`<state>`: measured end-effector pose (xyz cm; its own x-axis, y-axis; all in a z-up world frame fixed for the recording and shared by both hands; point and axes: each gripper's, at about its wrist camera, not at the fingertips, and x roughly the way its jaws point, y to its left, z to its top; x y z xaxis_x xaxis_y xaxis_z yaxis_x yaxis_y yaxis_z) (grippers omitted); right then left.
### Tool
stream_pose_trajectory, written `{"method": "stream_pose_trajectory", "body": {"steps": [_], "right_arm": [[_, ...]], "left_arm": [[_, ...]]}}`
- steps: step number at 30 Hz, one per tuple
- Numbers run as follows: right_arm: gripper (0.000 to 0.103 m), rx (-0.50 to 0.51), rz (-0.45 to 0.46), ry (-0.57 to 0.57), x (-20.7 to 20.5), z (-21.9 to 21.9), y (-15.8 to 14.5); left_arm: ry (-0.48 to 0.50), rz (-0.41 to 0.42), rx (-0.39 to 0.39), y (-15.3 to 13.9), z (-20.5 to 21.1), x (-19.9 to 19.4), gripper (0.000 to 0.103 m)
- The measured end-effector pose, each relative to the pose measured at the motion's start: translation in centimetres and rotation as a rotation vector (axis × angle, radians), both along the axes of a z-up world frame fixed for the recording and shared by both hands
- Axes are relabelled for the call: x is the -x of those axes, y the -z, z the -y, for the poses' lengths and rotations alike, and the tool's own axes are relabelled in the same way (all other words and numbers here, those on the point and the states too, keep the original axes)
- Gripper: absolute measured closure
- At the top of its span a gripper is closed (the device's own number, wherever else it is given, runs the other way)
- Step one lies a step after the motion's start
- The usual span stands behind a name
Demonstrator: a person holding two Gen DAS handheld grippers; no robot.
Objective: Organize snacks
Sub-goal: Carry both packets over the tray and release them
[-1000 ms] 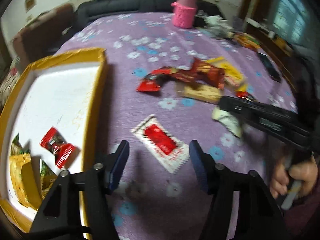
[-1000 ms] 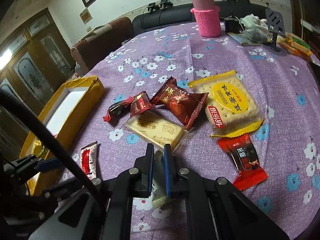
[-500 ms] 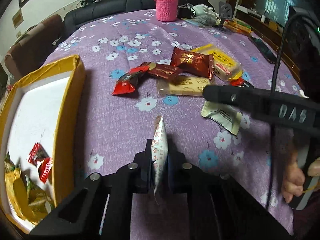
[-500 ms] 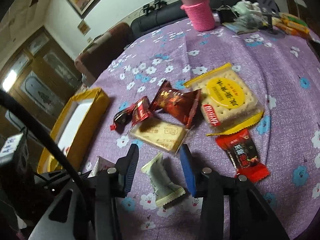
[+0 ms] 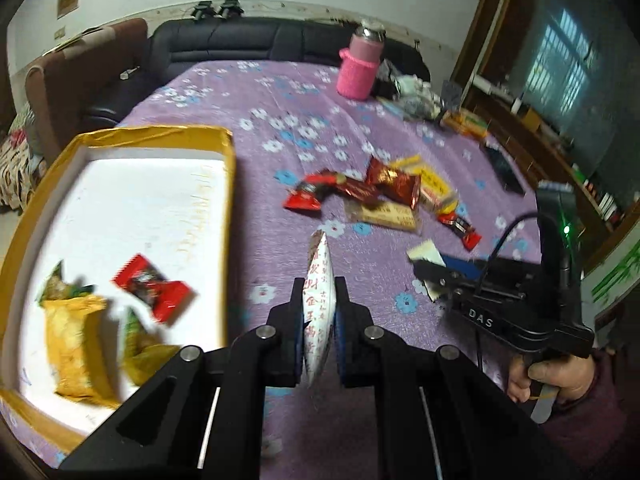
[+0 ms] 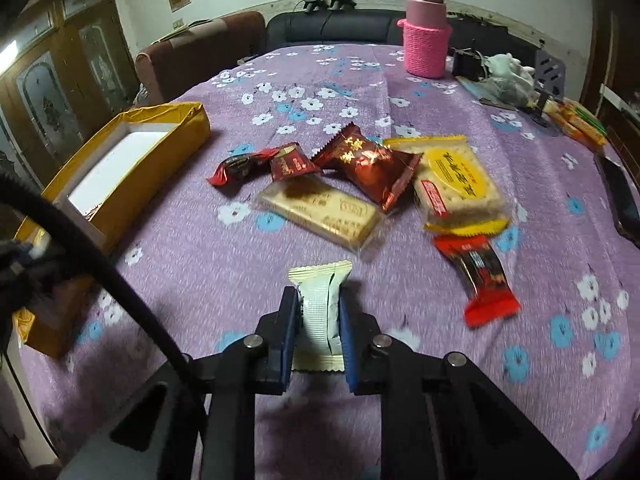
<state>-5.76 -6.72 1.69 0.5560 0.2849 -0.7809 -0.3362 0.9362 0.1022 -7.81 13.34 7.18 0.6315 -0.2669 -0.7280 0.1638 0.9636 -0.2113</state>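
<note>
My left gripper (image 5: 318, 304) is shut on a white packet with red print (image 5: 319, 280), held edge-up above the purple cloth, just right of the yellow box (image 5: 226, 200). The box holds a red candy (image 5: 150, 286) and yellow and green packets (image 5: 74, 332). My right gripper (image 6: 319, 312) is shut on a cream-white packet (image 6: 320, 304) above the cloth; it also shows in the left wrist view (image 5: 430, 270). A pile of snacks lies ahead: a biscuit bar (image 6: 320, 210), a dark red bag (image 6: 368, 164), a yellow cracker pack (image 6: 456, 180), and a red candy (image 6: 484, 280).
The table has a purple flowered cloth (image 6: 320, 80). A pink-sleeved flask (image 6: 426, 32) stands at the far side. Clutter and boxes (image 6: 576, 120) lie at the far right, with a dark phone (image 6: 620, 200) near the right edge. A sofa and chair stand behind.
My right gripper closed on the cream-white packet and lifted it. My left gripper, holding the white packet, rose and swung left toward the yellow box.
</note>
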Motion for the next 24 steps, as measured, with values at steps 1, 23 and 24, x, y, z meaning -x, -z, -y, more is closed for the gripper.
{"method": "stream_pose_trajectory", "body": {"steps": [1, 23, 24], "right_arm": [[0.087, -0.021, -0.01, 0.003, 0.2, 0.2, -0.2], [0.087, -0.181, -0.062, -0.264, -2.3, -18.2, -6.1], [0.087, -0.167, -0.082, -0.269, -3.0, -19.5, -5.3]], "left_arm": [[-0.01, 0.007, 0.015, -0.3, -0.7, 0.2, 0.09], [-0.277, -0.098, 0.073, 0.6, -16.2, -7.1, 0.089], [-0.294, -0.123, 0.083, 1.2, -16.8, -7.6, 0.089]]}}
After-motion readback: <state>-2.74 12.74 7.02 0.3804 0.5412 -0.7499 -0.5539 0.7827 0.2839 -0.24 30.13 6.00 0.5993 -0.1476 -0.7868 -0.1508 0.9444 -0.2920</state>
